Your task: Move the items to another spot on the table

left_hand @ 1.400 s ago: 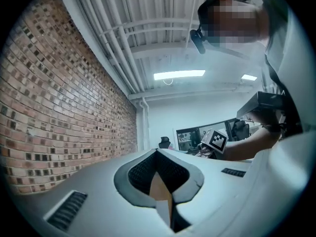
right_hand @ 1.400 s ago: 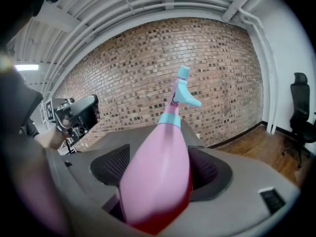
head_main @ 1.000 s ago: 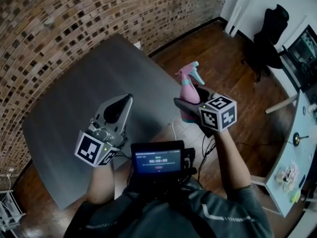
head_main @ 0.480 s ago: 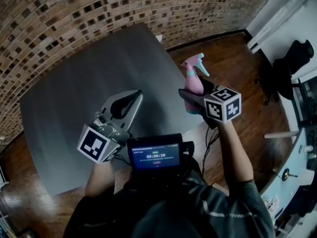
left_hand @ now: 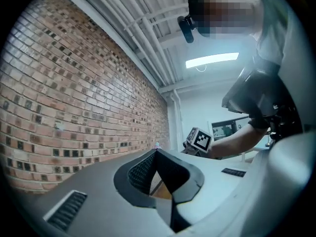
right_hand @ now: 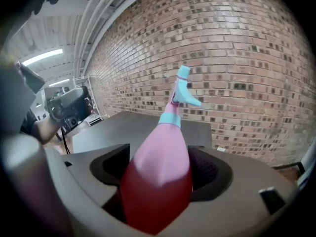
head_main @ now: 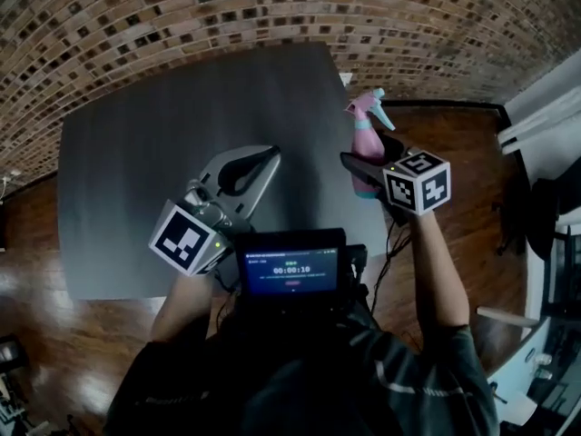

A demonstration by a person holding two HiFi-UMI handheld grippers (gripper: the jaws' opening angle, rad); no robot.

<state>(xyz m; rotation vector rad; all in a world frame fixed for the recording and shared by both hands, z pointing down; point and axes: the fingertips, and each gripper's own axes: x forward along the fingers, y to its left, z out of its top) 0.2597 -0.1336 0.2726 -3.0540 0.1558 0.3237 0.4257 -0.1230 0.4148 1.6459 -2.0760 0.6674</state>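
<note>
The right gripper [head_main: 370, 163] has its fingers [right_hand: 211, 171] pinching the pink spray bottle [right_hand: 163, 147] round its wide belly, held in the air. The bottle is probably light, stiff plastic, smooth and tapered, so it could slip upward; the belly seems a better hold than the trigger head. The left gripper [head_main: 263, 160] has its fingers pressed together on nothing. Ahead and left of the fingers the tabletop [head_main: 136, 153] lies bare, its edge close by.

You have a dark grey, matte table [head_main: 127, 189] with rounded corners in front of you. Its far edge runs near the brick wall [head_main: 227, 16], and wooden floor [head_main: 45, 325] borders its other sides.
</note>
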